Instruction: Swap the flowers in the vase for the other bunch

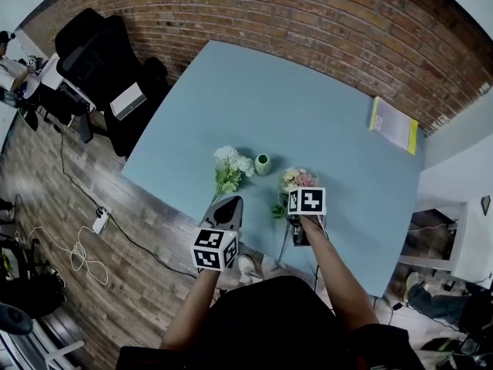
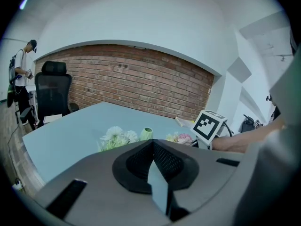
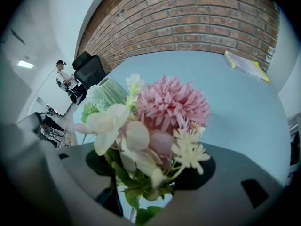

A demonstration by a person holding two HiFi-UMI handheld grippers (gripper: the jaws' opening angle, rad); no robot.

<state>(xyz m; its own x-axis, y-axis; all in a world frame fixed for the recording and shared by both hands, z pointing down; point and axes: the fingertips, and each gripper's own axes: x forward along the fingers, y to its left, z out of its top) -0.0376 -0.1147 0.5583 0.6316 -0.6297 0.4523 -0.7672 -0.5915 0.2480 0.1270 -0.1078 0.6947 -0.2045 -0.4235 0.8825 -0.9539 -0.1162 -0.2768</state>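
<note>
Beyond the small pale-green ceramic vase (image 1: 263,163), the light-blue tabletop (image 1: 323,106) lies wide open. Close in, a white-and-green flower bunch (image 1: 229,168) crowds its left and a pink-and-cream bunch (image 1: 297,180) its right. A yellow-edged booklet (image 1: 394,124) sits well apart.

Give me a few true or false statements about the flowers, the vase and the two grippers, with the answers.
1. The green vase has flowers in it. False: it stands empty.
2. The right gripper grips the pink bunch by its stems. True.
3. The left gripper is wide open. False: its jaws are together, with nothing between them.
4. In the head view, the white bunch lies on the blue table, left of the vase. True.
</note>
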